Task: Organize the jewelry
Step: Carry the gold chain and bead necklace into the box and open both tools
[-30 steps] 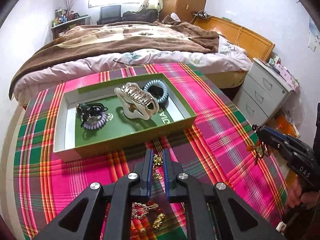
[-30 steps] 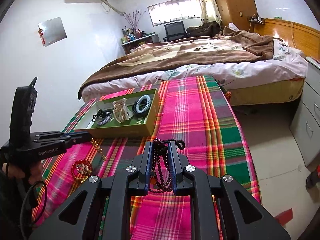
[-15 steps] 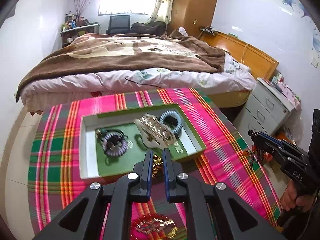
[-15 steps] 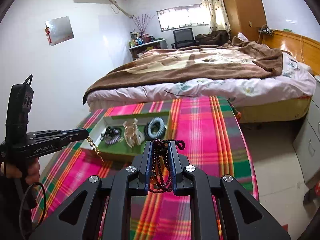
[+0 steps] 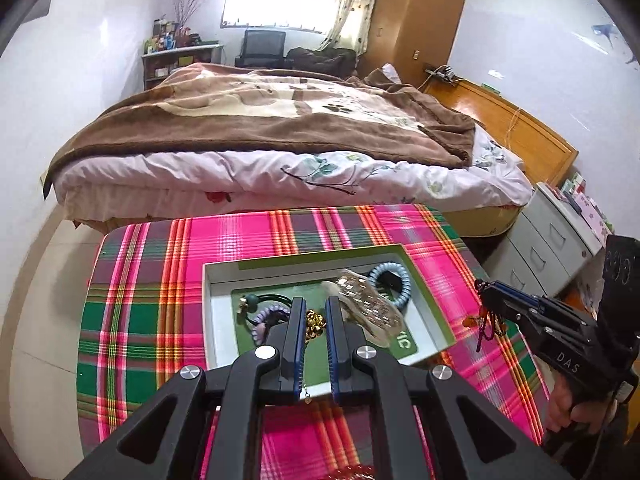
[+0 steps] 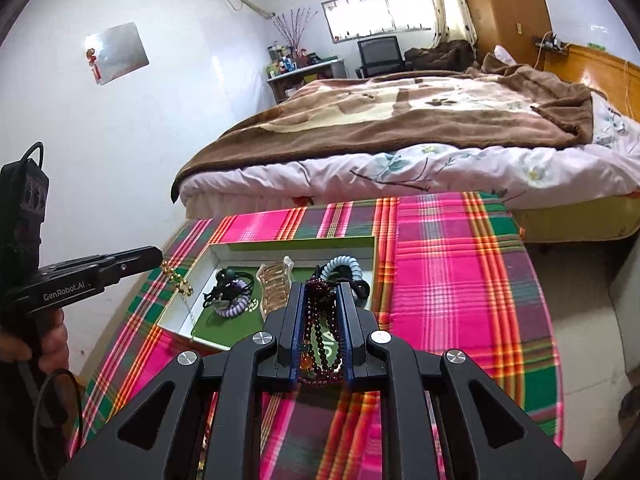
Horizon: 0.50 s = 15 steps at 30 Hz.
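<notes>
My left gripper (image 5: 315, 304) is shut on a gold chain (image 5: 314, 322) and hangs over the near part of the green box (image 5: 304, 258); the chain dangles below the fingers. From the right wrist view, the left gripper (image 6: 156, 257) holds that gold chain (image 6: 180, 284) over the box's left rim (image 6: 188, 280). My right gripper (image 6: 322, 289) is shut on a dark purple bead bracelet (image 6: 320, 336) above the box's near right side. In the box lie a gold hair claw (image 5: 368, 306), a blue coil tie (image 5: 390, 280) and a purple coil tie (image 5: 266, 316).
The box sits on a pink and green plaid tablecloth (image 5: 160, 320). A red bracelet (image 5: 352, 472) lies on the cloth under my left gripper. A bed (image 5: 260, 128) stands beyond the table's far edge. Grey drawers (image 5: 556, 248) are to the right.
Both grippers have risen and moved forward with their jewelry, from over the cloth in front of the box to above the box. The grips have not changed.
</notes>
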Tool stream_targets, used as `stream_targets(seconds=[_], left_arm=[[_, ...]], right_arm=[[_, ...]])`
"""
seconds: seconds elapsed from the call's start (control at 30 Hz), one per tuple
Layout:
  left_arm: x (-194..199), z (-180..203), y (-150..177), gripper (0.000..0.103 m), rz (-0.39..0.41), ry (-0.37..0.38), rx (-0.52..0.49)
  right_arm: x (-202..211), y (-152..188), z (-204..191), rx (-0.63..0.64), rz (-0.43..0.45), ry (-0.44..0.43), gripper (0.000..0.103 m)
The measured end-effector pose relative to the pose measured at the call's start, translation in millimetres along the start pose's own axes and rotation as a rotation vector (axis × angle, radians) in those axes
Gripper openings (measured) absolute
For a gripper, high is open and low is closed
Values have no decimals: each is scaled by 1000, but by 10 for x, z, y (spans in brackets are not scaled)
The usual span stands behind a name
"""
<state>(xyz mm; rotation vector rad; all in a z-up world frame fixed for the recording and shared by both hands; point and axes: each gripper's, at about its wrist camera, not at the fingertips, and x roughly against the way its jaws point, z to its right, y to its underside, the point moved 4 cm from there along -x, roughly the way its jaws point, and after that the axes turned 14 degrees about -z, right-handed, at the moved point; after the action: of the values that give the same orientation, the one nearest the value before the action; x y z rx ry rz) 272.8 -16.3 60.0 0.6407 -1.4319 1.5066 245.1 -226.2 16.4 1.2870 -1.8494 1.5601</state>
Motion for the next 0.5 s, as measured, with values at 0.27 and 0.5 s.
stream_targets(seconds=[0.27,0.5], left_arm=[[-177,-155,-84,9,-13,-11,31],[-372,-227,-60,10,-41,-19,39]], right_arm=[[-277,-39,71,-31,-45,-29,16],[-436,-56,107,-44,-62,-37,16]])
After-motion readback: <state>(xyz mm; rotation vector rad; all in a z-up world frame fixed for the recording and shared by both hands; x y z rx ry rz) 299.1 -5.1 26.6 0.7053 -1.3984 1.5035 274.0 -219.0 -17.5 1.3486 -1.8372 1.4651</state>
